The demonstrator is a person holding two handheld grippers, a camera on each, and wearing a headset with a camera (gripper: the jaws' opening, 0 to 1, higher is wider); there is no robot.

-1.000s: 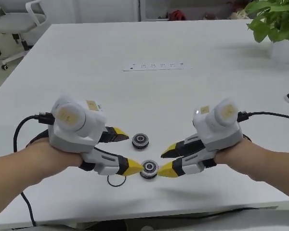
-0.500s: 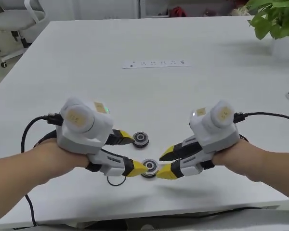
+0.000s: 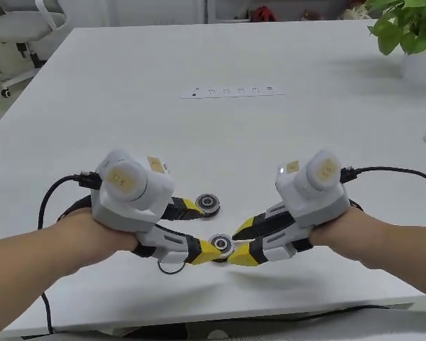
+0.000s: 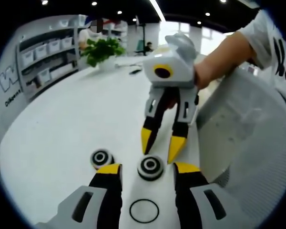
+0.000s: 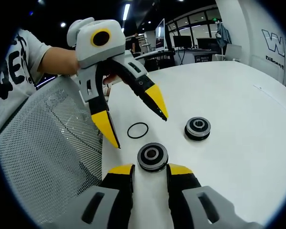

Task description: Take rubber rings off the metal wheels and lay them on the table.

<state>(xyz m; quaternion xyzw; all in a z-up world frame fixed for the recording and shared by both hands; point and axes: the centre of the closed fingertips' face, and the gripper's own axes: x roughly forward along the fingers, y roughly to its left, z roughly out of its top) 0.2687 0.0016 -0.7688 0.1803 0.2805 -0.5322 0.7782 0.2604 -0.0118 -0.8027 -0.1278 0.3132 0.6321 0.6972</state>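
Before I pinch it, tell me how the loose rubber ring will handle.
The loose ring is a thin black loop, so probably floppy and very light. Lying flat on the table, it looks hard to get under and unlikely to roll.

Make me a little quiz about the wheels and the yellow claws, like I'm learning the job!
1. True or false: the near wheel and the far wheel both lie flat on the table.
2. What thin black thing lies on the table by the left gripper?
3. The right gripper is: A) open, its tips by the near wheel; B) shut on a ring; C) resting on the far wheel.

Key: 1 true. 2 a rubber ring. 3 A.
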